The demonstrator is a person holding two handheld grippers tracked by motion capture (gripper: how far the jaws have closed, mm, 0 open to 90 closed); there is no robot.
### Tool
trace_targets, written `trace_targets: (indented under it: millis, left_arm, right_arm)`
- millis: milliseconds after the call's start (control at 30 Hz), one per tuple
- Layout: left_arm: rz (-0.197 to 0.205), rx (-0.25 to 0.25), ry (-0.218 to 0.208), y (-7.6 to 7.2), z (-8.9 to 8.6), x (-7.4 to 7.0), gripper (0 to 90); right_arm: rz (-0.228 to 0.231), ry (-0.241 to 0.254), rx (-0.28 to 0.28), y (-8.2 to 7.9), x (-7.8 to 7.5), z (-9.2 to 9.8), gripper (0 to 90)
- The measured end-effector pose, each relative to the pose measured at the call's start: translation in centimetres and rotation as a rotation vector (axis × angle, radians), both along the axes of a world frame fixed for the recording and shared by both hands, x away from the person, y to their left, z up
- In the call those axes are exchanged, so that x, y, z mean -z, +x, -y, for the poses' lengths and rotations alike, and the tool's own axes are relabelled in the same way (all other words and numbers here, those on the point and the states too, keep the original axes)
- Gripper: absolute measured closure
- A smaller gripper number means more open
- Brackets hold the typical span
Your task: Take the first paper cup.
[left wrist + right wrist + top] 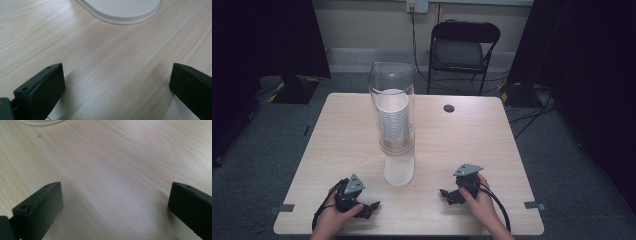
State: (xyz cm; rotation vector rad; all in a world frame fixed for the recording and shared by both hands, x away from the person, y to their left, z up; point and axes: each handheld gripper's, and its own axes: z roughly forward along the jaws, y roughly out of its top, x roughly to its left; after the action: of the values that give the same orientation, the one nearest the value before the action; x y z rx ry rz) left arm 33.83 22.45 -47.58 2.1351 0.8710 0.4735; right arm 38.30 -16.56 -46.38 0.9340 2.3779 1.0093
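High view shows a pale wooden counter (337, 145) with a tall clear cylinder (392, 107) standing upright near its middle, holding a stack of white cups (392, 120) that fills its lower part. Just in front of the cylinder's foot, on the person's side, lies a pale, rounded flat shape (399, 171), perhaps a base plate or lid; what it is cannot be told for sure. The left gripper (368, 208) rests low on the counter near the front edge, held in a hand, and the right gripper (447, 194) sits likewise at the other side, both well apart from the cylinder. In the left gripper view, the fingers (42, 87) stand wide apart with only bare wood between them, and the rim of the pale shape (125, 12) lies ahead of them. In the right gripper view, the fingers (40, 205) are spread just as widely and hold nothing, with a sliver of the pale shape (40, 122) at the top edge. Judged from this, the work looks not yet begun: no cup has been drawn from the stack, none stands loose on the counter, and both grippers wait empty. Reaching for the cylinder or its cups, taking hold and pulling a cup free all appear to remain.
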Motion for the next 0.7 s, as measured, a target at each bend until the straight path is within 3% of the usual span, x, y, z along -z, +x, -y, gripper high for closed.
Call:
trace_targets:
  millis: [267,333,367,400,433,467,500,533,567,600,700]
  left_arm:
    - [0.002,-0.006,0.001,0.0,0.0,0.0,0.3]
    - [0.015,-0.006,-0.004,-0.1,0.0,-0.1,9.3]
    - [0.027,-0.015,-0.023,-0.1,0.1,-0.2,9.3]
    - [0.042,-0.028,-0.040,-0.1,0.2,-0.4,22.1]
    - [0.043,-0.042,-0.054,-0.1,0.4,-0.6,24.5]
    - [0.054,-0.050,-0.069,-0.1,0.5,-0.7,15.6]
    - [0.072,-0.046,-0.126,0.0,0.7,-1.1,15.8]
    - [0.072,-0.046,-0.126,0.0,0.7,-1.1,19.9]
    - [0.074,-0.050,-0.148,0.0,1.0,-1.4,19.9]
    - [0.082,-0.040,-0.155,0.2,1.3,-1.7,13.8]
    - [0.082,-0.040,-0.171,0.3,1.7,-2.1,17.7]
  right_arm:
    - [0.002,0.002,-0.002,0.0,0.0,0.0,0.0]
    - [0.002,0.001,-0.001,0.0,0.0,0.0,0.0]
    - [0.004,-0.001,-0.001,0.0,0.0,0.0,0.0]
    - [0.003,0.000,0.000,0.0,0.0,0.0,0.0]
    - [0.003,0.001,-0.001,0.0,0.0,0.0,0.0]
    - [0.003,0.001,-0.001,0.0,0.0,0.0,0.0]
    - [0.002,0.002,0.001,0.0,0.0,0.0,0.0]
    - [0.002,0.002,0.001,0.0,0.0,0.0,0.0]
    - [0.003,0.002,0.001,0.0,0.0,0.0,0.0]
    - [0.002,0.002,0.001,0.0,0.0,0.0,0.0]
    - [0.003,0.002,0.001,0.0,0.0,0.0,0.0]
